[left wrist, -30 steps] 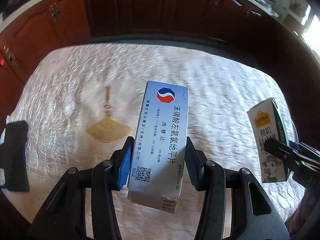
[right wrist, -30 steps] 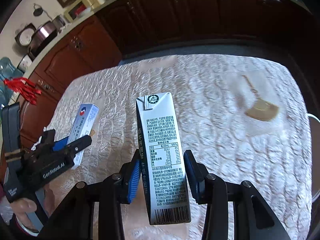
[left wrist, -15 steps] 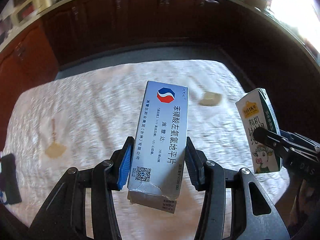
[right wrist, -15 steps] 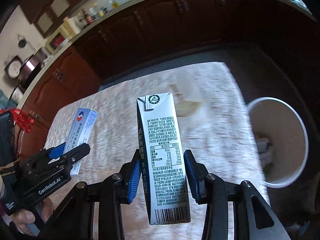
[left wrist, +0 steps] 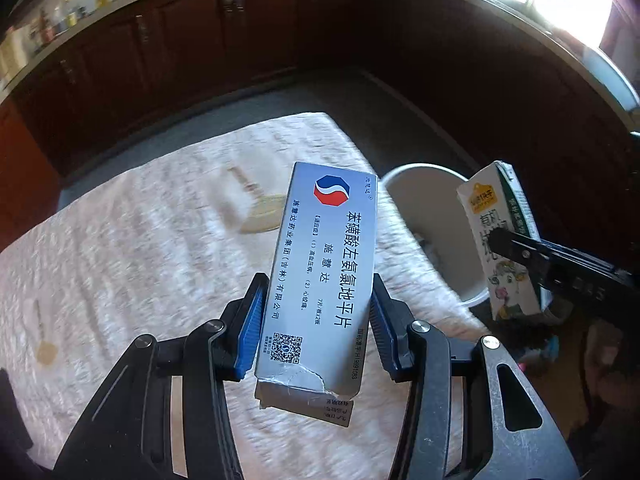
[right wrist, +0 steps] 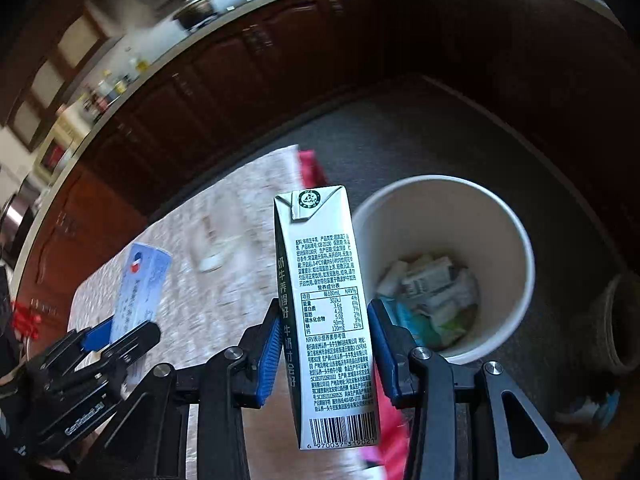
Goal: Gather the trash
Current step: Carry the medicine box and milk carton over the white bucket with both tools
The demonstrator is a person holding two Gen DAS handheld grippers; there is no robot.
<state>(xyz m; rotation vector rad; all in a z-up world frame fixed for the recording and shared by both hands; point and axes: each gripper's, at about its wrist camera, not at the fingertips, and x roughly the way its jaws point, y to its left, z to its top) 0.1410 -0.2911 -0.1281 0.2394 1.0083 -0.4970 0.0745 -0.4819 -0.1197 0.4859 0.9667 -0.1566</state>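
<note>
White bin point(right wrist: 516, 240) now close below, medicine box point(left wrist: 324, 276) and milk carton point(right wrist: 330, 312) still between clamped jaws

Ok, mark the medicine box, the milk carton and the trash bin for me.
medicine box point(left wrist: 324, 276), left wrist view, middle of its printed front face.
milk carton point(right wrist: 330, 320), right wrist view, on the nutrition label panel.
trash bin point(right wrist: 440, 216), right wrist view, bare inner wall below the far rim.

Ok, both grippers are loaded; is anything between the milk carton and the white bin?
Nothing visible. The right gripper holds the milk carton upright, and the white bin sits just beyond it on the floor, mouth open, with trash only at its bottom. The left gripper with the medicine box is off to the side.
</note>
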